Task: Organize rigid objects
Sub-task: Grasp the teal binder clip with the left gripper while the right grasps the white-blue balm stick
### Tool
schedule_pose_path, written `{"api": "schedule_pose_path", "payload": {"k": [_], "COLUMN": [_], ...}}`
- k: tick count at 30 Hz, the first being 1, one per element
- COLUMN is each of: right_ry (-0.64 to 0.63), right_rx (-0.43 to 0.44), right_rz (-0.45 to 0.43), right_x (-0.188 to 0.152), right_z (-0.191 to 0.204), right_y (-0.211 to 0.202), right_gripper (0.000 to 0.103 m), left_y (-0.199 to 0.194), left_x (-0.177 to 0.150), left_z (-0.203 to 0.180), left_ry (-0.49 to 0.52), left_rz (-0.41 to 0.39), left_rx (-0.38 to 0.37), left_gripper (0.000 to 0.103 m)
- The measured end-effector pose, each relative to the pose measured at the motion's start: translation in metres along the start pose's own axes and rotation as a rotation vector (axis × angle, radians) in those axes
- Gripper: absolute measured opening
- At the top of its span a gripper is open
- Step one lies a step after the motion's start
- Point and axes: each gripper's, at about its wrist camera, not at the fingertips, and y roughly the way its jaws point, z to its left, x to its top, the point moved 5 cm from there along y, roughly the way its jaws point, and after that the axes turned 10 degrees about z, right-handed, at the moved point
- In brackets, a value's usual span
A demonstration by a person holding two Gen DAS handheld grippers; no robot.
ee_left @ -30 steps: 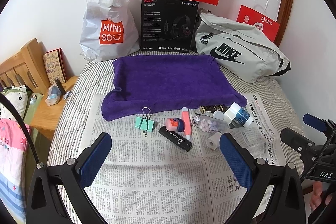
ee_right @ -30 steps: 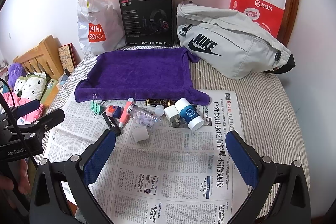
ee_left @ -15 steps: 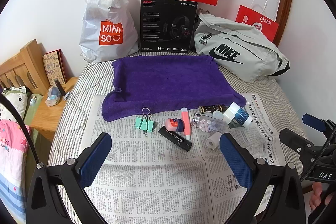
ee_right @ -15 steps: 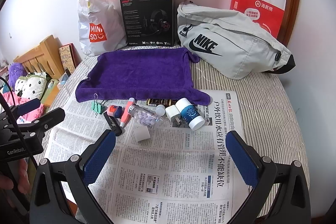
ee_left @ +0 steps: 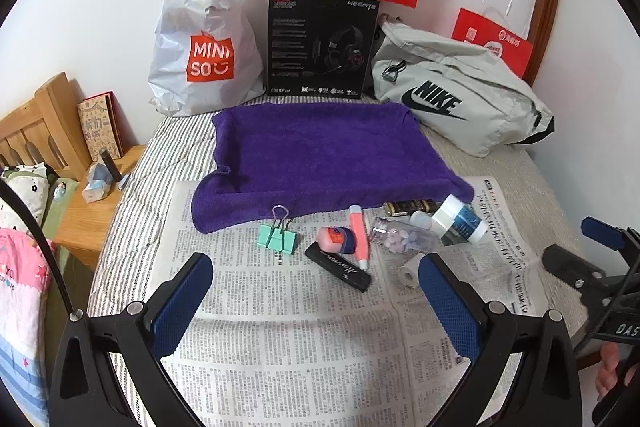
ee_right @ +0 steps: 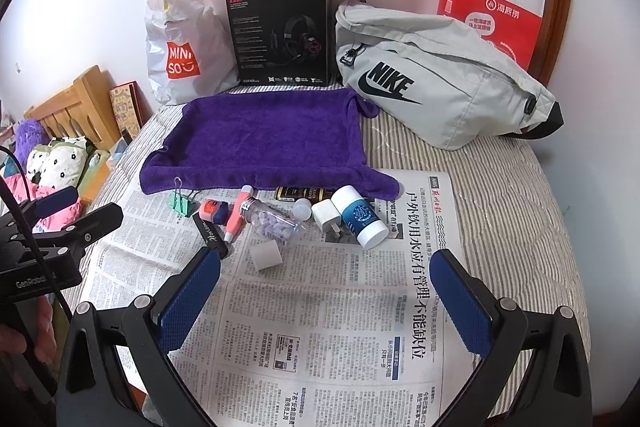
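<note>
Left gripper: hovering over the newspaper, fingers spread wide, gripping nothing.
Right gripper: also hanging over the newspaper, fingers held far apart, carrying nothing.
Small items: lying in a row just beyond the fingertips, green binder clip, black bar, pink tube, pill bottle, white-capped bottle.
Purple towel: spreading flat behind the row.
</note>
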Motion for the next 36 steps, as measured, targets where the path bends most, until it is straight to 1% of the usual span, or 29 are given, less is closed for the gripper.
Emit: {"api": "schedule_pose_path", "payload": {"k": [8,13,17,20,24,27,29,31,33,35,36], "right_ry": [0.009,0.009,0.008,0.014,0.025,0.037,0.042,0.044,0.047,0.051,0.054], "right_rx": [-0.008,-0.013,-0.024,-0.038,-0.061,-0.073,-0.079,-0.086,-0.094,-0.098,-0.099], "right_rz": [0.045,0.078,0.105,0.127,0.154,0.176,0.187,0.192,0.199,0.204,0.208], "right_x": [0.002,0.001,0.0,0.0,-0.001,-0.001,0.0,0.0,0.0,0.0,0.0], "right_z": [-0.009,-0.013,-0.017,-0.022,-0.031,-0.038,-0.042,-0.045,-0.049,-0.052,-0.054], "right_y": [0.025,0.042,0.057,0.068,0.082,0.092,0.098,0.102,0.108,0.111,0.114], "right_gripper": [0.103,0.103,0.103,0.103,0.103,0.103,0.103,0.103,0.103,0.103,0.103], "left_y": [0.045,0.08,0.109,0.127,0.145,0.155,0.158,0.161,0.163,0.165,0.166], "left_x": [-0.004,-0.002,0.0,0.002,0.007,0.011,0.011,0.012,0.013,0.014,0.013], "left_z": [0.023,0.038,0.046,0.05,0.053,0.054,0.053,0.051,0.049,0.044,0.044], "left_ry": [-0.026,-0.032,-0.028,0.011,0.071,0.104,0.129,0.158,0.174,0.182,0.184], "left_rz": [0.058,0.08,0.114,0.129,0.131,0.138,0.14,0.14,0.131,0.136,0.139], "left_rx": [0.026,0.042,0.007,0.009,0.038,0.021,0.008,0.014,0.024,0.008,0.006], "left_gripper": [0.103,0.103,0.103,0.103,0.099,0.097,0.089,0.089,0.085,0.081,0.08]}}
